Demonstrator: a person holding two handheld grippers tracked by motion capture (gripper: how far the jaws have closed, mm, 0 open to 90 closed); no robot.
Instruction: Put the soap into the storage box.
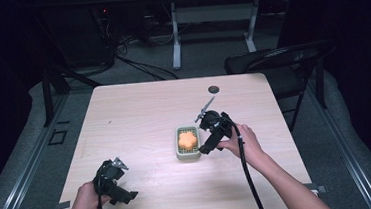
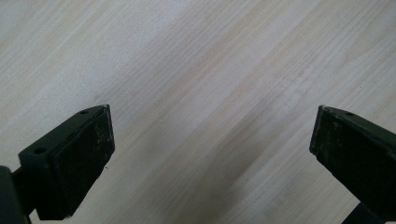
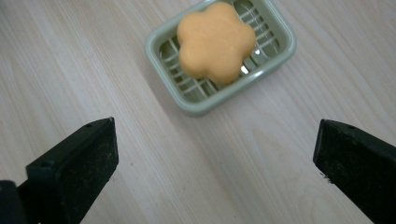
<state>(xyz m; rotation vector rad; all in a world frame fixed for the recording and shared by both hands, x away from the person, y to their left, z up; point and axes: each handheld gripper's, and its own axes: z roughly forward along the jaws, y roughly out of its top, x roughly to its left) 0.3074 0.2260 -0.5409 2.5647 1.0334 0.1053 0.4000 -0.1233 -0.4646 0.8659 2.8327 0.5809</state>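
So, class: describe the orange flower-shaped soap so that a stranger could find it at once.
Start at the pale wooden table. Right of its middle sits a pale green slatted soap dish, beside the right gripper. The orange flower-shaped soap lies in it, the table's one bright, lobed thing.

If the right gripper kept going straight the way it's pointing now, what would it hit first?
Probably the bare table. The right gripper, jaws wide open with nothing between them, looks down at wood just short of the green soap dish holding the orange flower-shaped soap. Depth is unclear, so it might clip the dish's near rim.
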